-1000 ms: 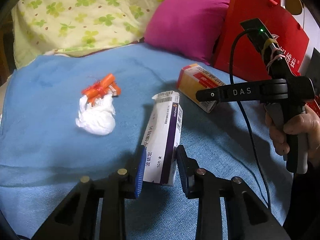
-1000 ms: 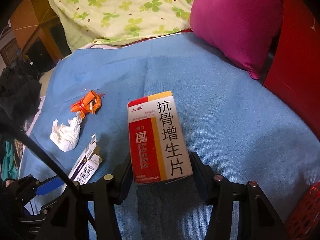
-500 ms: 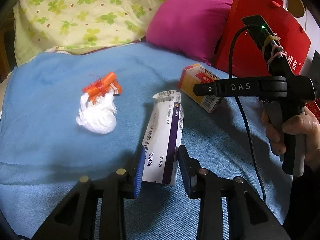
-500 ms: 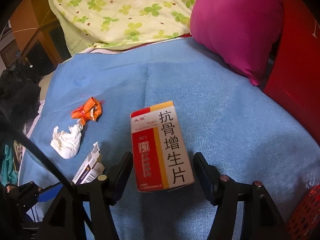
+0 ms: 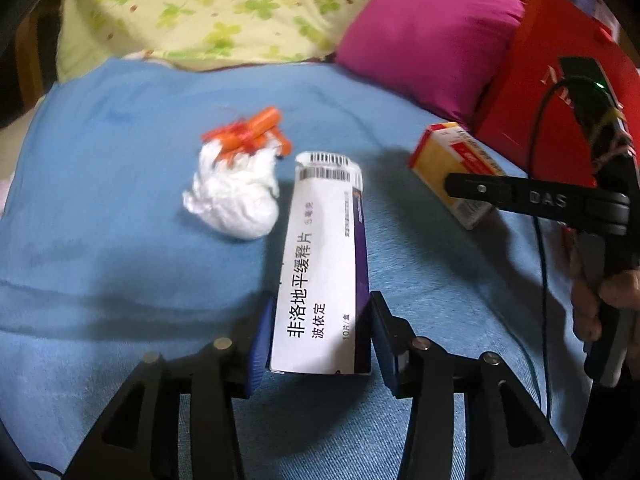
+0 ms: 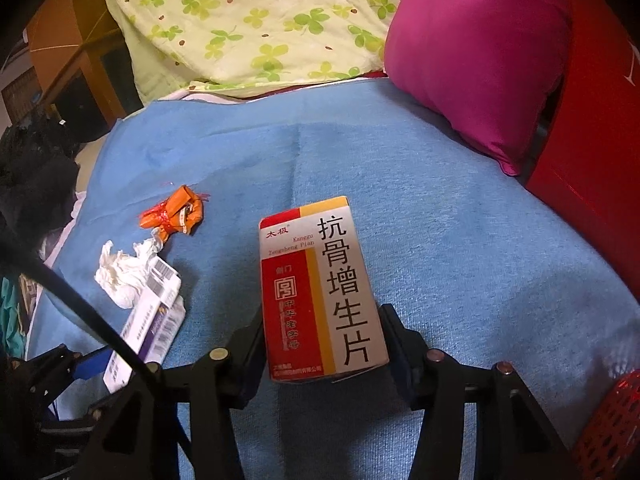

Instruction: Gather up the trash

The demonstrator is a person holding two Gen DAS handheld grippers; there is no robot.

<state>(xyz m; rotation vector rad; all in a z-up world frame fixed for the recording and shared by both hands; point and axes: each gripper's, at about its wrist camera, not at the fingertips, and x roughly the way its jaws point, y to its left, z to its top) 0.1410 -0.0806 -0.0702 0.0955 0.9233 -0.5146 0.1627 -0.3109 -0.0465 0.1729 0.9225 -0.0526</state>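
My left gripper (image 5: 320, 340) is shut on the near end of a white and purple medicine box (image 5: 324, 264), which has turned flat side up above the blue blanket. My right gripper (image 6: 324, 344) is shut on a red, yellow and white medicine box (image 6: 320, 288), also seen in the left wrist view (image 5: 452, 160). A crumpled white tissue (image 5: 236, 196) and an orange wrapper (image 5: 252, 132) lie on the blanket to the left; they also show in the right wrist view as the tissue (image 6: 120, 276) and the wrapper (image 6: 176, 212).
A blue blanket (image 6: 440, 220) covers the bed. A magenta pillow (image 6: 480, 52) and a red bag (image 6: 600, 140) stand at the right, a clover-print quilt (image 6: 260, 20) at the back. A red mesh basket (image 6: 612, 420) shows at the lower right edge.
My left gripper has rolled so the white and purple box now shows its broad face, and moved nearer the tissue. My right gripper has closed in on the red and yellow box.
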